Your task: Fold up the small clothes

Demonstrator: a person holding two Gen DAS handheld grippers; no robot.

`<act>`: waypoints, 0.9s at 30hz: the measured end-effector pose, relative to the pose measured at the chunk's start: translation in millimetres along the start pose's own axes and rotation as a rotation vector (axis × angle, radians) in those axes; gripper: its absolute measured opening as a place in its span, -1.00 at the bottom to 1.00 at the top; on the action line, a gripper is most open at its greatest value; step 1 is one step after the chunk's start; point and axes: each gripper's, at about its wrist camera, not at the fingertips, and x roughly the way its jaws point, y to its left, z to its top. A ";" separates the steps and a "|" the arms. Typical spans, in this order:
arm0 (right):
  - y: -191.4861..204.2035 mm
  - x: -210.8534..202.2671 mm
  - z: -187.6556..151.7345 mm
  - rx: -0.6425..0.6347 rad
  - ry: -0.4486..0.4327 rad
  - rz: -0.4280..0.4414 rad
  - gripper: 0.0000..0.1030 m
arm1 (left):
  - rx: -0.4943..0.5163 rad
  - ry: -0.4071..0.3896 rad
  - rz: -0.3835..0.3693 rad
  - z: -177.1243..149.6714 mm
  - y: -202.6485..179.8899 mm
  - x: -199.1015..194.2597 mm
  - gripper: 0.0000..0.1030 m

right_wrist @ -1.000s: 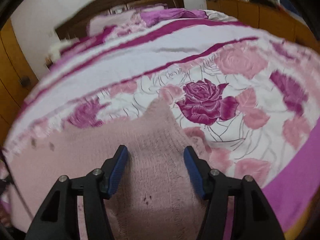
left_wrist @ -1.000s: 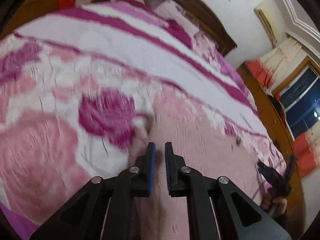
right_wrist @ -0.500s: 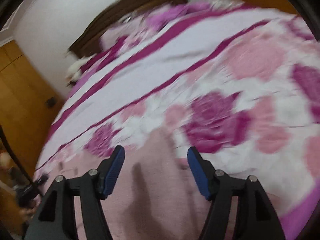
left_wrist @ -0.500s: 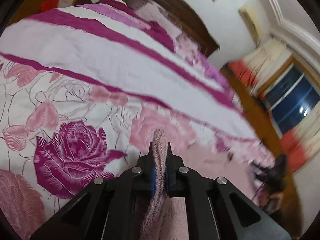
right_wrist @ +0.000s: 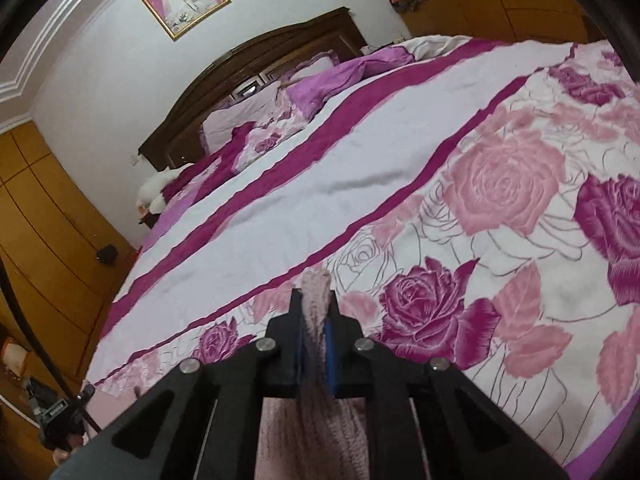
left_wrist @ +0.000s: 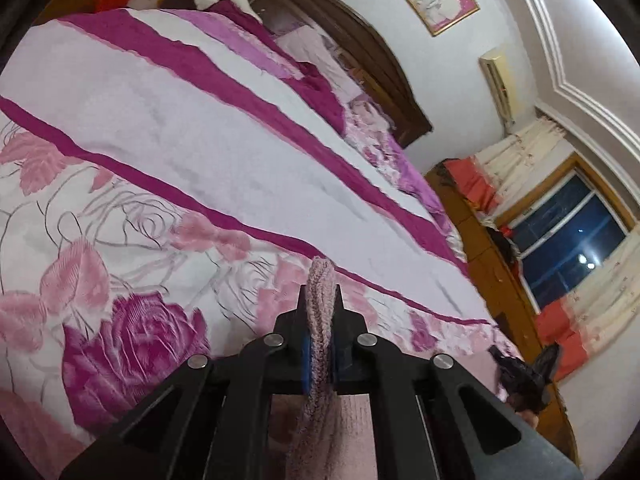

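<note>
In the left wrist view the left gripper [left_wrist: 320, 334] was clamped tight on a pink knitted garment [left_wrist: 318, 304] above the bed [left_wrist: 200, 136], while in the right wrist view the right gripper [right_wrist: 314, 342], its jaws just closed, pinched another edge of it, probably for folding it over.
</note>
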 end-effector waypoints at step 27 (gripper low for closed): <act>130.6 -89.0 -166.0 -0.234 0.058 0.169 0.35 | -0.108 -0.121 0.153 -177.3 -24.2 -159.6 -0.87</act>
